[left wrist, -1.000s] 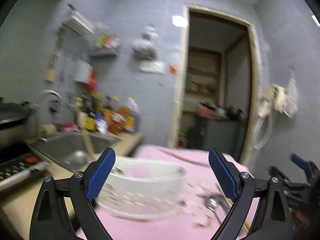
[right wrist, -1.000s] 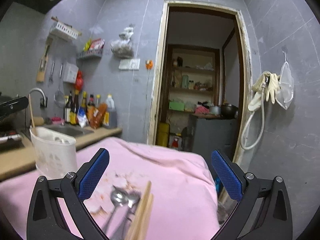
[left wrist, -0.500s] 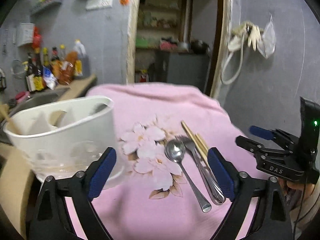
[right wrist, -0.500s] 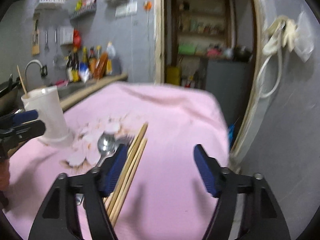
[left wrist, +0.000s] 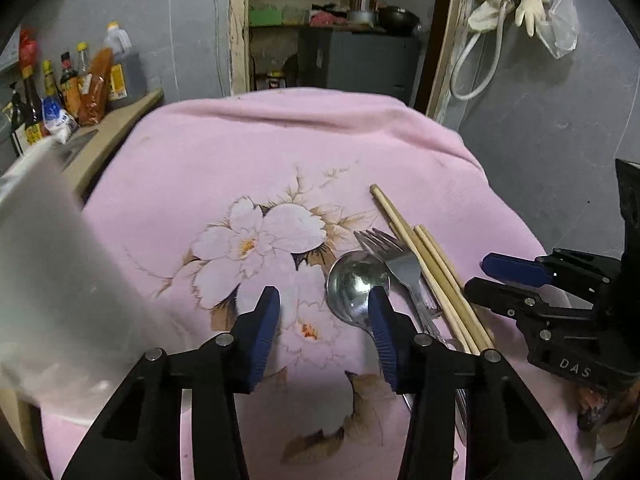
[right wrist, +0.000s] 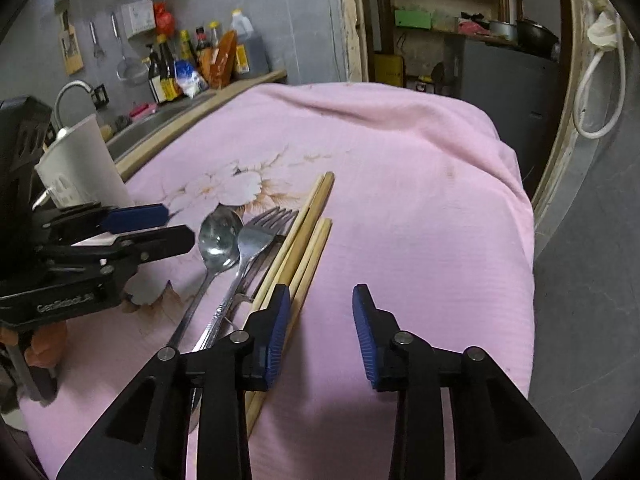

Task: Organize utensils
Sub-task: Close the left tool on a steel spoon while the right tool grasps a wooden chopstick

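A steel spoon (left wrist: 357,280) (right wrist: 219,236), a steel fork (left wrist: 394,258) (right wrist: 256,236) and several wooden chopsticks (left wrist: 424,258) (right wrist: 310,224) lie side by side on a pink flowered cloth (left wrist: 304,152) (right wrist: 400,184). A white utensil holder (left wrist: 52,280) (right wrist: 80,168) stands at the cloth's left. My left gripper (left wrist: 324,312) is open and empty, just left of the spoon's bowl; it also shows in the right wrist view (right wrist: 160,224). My right gripper (right wrist: 321,312) is open and empty, its left finger over the chopsticks; it also shows in the left wrist view (left wrist: 500,276).
A counter with sauce bottles (right wrist: 192,64) and a sink (right wrist: 160,118) runs along the left wall. A doorway (left wrist: 340,20) opens behind the table. A hose and gloves (left wrist: 504,4) hang on the right wall. The cloth drops off at the far and right edges.
Both grippers have tilted down and moved in over the utensils. Both sets of jaws have narrowed but stay open. The holder has slid to the left edge of the left wrist view.
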The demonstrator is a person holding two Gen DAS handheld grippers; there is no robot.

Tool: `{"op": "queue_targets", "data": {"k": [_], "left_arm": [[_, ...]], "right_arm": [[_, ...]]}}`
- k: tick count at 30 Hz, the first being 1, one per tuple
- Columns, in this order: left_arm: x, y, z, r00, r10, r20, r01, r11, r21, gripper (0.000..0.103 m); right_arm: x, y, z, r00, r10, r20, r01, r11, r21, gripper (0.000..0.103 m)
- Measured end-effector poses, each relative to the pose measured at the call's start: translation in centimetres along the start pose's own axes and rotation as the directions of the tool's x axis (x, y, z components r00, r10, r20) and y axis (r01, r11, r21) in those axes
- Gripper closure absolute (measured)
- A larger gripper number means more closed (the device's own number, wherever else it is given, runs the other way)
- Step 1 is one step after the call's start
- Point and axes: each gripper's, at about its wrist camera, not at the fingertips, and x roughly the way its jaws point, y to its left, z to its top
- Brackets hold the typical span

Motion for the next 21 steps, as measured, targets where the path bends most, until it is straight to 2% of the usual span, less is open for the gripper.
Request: {"op": "queue_targets", "data": {"k": [6,9,16,21], "left_arm": [[1.5,0.8,0.7,0.999,-0.015,-0.048,0.013,0.999,-0.039,0.071],[2.1,1.0,1.0,0.998,-0.020,-0.066,0.017,0.999,-0.045,0.075],[2.0,1.1,1.1,0.995,-0.071,-0.071,0.068,0.997,-0.043,0.095],[2.1,1.2,1.2,0.992,-0.101,-0.072,0.097,0.994,-0.058,0.096]], "right_arm": [[0.8,0.4,0.5,0.999,-0.020,-0.028,0.019,0.999,-0.040,0.076],[1.4,0.8,1.1,0.998,-0.056,-0.040,0.053,0.996,-0.074,0.081],[1.9,0.7,1.6,0.994,-0.075,-0.079,0.066,0.991,-0.115,0.094],[2.3,0.7,2.2,0.989,-0.078,-0.129,0.062,0.991,-0.118,0.093]]}}
